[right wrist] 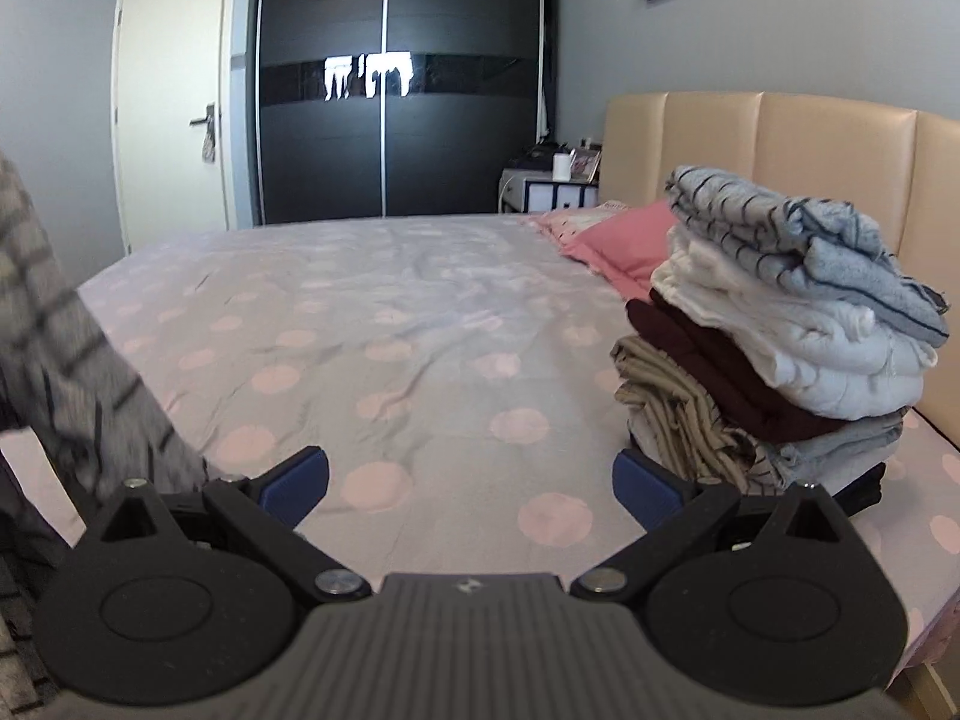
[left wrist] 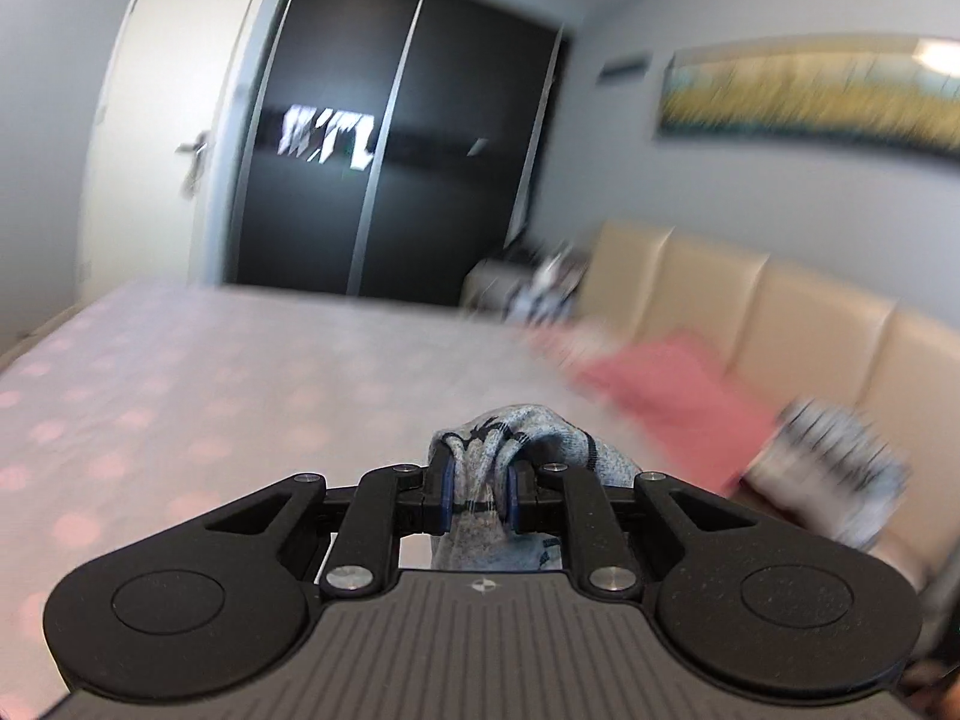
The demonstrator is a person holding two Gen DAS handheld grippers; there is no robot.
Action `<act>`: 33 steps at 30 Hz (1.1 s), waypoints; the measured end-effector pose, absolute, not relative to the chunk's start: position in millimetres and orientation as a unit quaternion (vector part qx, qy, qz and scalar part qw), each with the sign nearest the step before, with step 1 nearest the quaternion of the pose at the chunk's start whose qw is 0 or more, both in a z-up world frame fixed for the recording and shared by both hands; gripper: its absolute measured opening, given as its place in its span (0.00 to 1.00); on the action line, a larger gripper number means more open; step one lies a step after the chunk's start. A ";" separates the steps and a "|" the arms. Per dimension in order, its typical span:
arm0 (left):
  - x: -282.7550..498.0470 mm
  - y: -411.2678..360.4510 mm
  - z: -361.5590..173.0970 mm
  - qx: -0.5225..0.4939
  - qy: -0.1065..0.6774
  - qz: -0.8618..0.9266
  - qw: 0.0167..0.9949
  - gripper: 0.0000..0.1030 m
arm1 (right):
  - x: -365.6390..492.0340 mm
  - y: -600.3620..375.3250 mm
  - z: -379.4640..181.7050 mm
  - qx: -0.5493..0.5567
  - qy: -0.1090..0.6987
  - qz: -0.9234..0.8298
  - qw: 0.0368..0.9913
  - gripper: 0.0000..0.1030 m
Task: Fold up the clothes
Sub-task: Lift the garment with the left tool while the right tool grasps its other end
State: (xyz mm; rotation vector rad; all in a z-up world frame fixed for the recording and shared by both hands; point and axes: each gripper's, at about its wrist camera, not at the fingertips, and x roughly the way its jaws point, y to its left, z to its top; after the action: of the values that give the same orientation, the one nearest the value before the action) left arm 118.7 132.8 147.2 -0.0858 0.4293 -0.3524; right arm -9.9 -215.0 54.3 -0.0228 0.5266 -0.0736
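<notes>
My left gripper (left wrist: 477, 495) is shut on a bunched light grey garment with thin dark stripes (left wrist: 540, 441), held above the bed; the left wrist view is blurred. The same garment (right wrist: 78, 372) hangs at the left edge of the right wrist view, blurred. My right gripper (right wrist: 471, 483) is open and empty, low over the bedsheet (right wrist: 384, 324). A stack of several folded clothes (right wrist: 792, 324) stands on the bed just right of the right gripper, with a grey striped piece (right wrist: 780, 228) on top. The stack also shows blurred in the left wrist view (left wrist: 834, 468).
The bed has a pale sheet with pink dots (left wrist: 210, 396). A pink pillow (right wrist: 630, 240) lies by the beige padded headboard (right wrist: 780, 144). A nightstand (right wrist: 552, 192) stands beyond. A dark sliding wardrobe (right wrist: 396, 84) and a white door (right wrist: 174, 96) are behind the bed.
</notes>
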 end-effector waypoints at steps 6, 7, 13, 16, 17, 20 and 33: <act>133.5 141.4 102.1 -0.005 0.306 -0.084 0.948 0.13 | -3.3 -209.5 41.8 -0.034 0.303 0.005 0.952 0.98; 134.9 146.3 97.3 -0.008 0.315 -0.077 0.946 0.13 | -2.2 -208.6 39.7 -0.038 0.310 0.012 0.950 0.98; 124.9 168.5 83.1 -0.004 0.321 -0.063 0.945 0.14 | 29.0 -203.2 29.2 -0.056 0.386 0.075 0.918 0.93; 127.5 157.7 77.2 0.022 0.318 -0.059 0.946 0.14 | 55.3 -202.6 25.3 -0.058 0.401 0.097 0.909 0.87; 128.5 155.0 74.4 0.031 0.317 -0.059 0.946 0.14 | 64.3 -201.8 22.5 -0.059 0.402 0.104 0.908 0.87; 133.7 149.5 68.8 0.040 0.320 -0.057 0.945 0.14 | 91.8 -199.0 10.4 -0.046 0.412 0.133 0.900 0.87; 139.7 146.8 63.0 0.050 0.338 -0.053 0.939 0.14 | 158.4 -175.5 -65.0 0.045 0.543 0.176 0.820 0.46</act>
State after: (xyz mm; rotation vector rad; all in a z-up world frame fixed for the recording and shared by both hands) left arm 139.7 146.8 63.0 0.1013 0.6892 -0.1082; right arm 158.4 -175.5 -65.0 0.0958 1.1566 0.3755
